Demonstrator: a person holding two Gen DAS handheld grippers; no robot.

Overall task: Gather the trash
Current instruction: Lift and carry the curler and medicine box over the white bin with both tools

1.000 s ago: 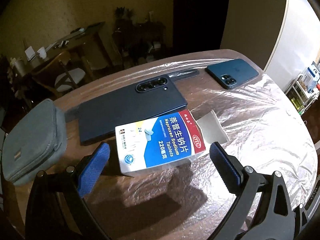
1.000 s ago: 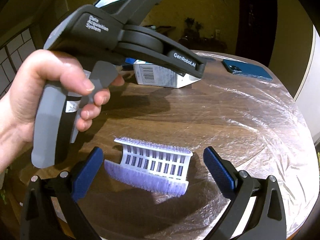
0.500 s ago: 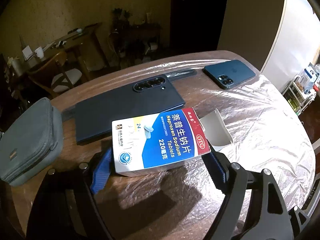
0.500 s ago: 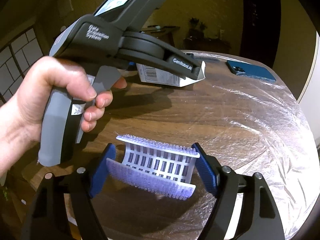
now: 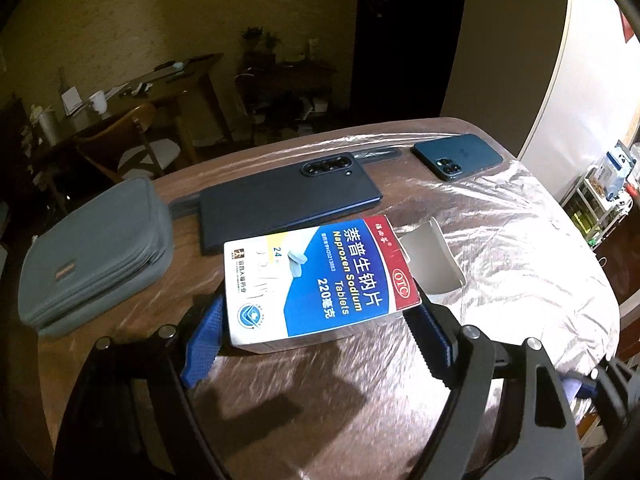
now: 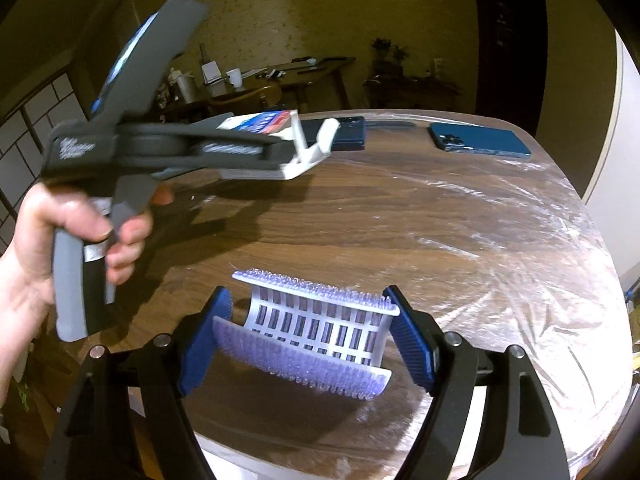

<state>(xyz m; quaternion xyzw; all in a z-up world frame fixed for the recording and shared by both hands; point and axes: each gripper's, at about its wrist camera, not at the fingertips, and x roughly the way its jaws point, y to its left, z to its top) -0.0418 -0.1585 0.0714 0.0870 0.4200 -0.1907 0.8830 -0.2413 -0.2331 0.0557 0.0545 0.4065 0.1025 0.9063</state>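
Left gripper (image 5: 316,344): clamped across the medicine box (image 5: 316,280), a blue pad pressed on each short side; a second ago the jaws were standing wide with the box loose between them.
Medicine box: an opened naproxen tablet carton, end flap hanging out; it is now raised off the table (image 5: 520,240), as the right wrist view shows it clear of the wood in the left gripper's hold.
Right gripper (image 6: 308,340): closed on the pill tray (image 6: 316,328), both pads against its ends; earlier the jaws were spread on either side of it.
Pill tray: a white slotted plastic insert with bristly purple edges, held just above the table near its front edge.
Left on the table: a dark foldable phone (image 5: 288,200), a blue phone (image 5: 460,156) and a grey zip pouch (image 5: 92,252), judged not to be trash.
Meaning for the task: both pieces of trash are judged secured and lifted; carrying them to a bin is what remains, and no bin is seen.
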